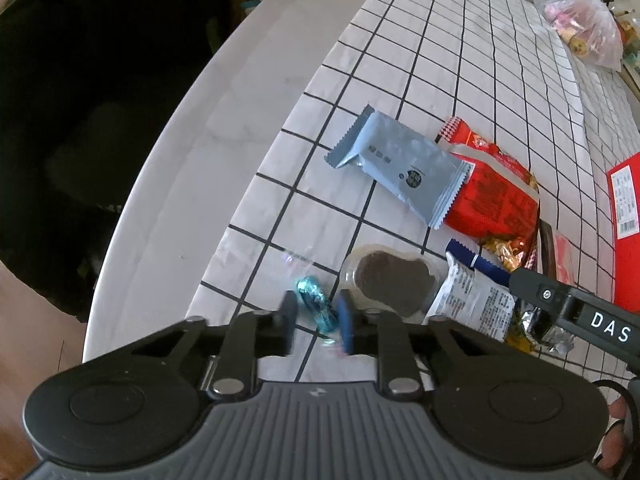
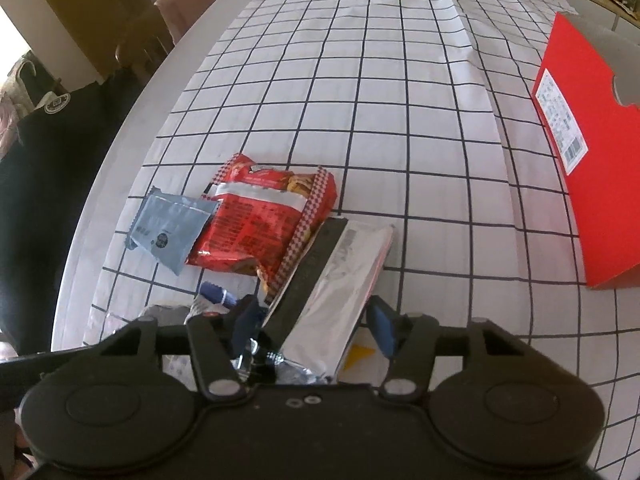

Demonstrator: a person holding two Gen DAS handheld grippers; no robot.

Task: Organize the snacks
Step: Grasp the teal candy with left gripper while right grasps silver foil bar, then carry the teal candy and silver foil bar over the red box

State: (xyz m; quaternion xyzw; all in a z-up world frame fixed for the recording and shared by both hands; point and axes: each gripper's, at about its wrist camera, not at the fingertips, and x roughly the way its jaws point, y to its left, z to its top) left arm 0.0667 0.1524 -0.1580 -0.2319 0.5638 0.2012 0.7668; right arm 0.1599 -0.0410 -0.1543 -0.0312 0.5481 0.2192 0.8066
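Candy [image 1: 316, 308] sits clamped between left fingers [image 1: 289, 316]; silver packet [image 2: 332, 300] lies between spread right fingers [image 2: 382, 324].

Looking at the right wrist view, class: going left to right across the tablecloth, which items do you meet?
Grey-blue wrapper → red cookie bag → silver packet, lying between the right gripper fingers → red box.

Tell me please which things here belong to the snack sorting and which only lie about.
Belong to the job:
- small teal foil-wrapped candy, between the left gripper fingers
- grey-blue flat foil packet
- red crinkled biscuit bag
- long silver foil pouch, between the open right gripper fingers
- red cardboard box

Just lying about:
- clear plastic bag far off
- checked tablecloth
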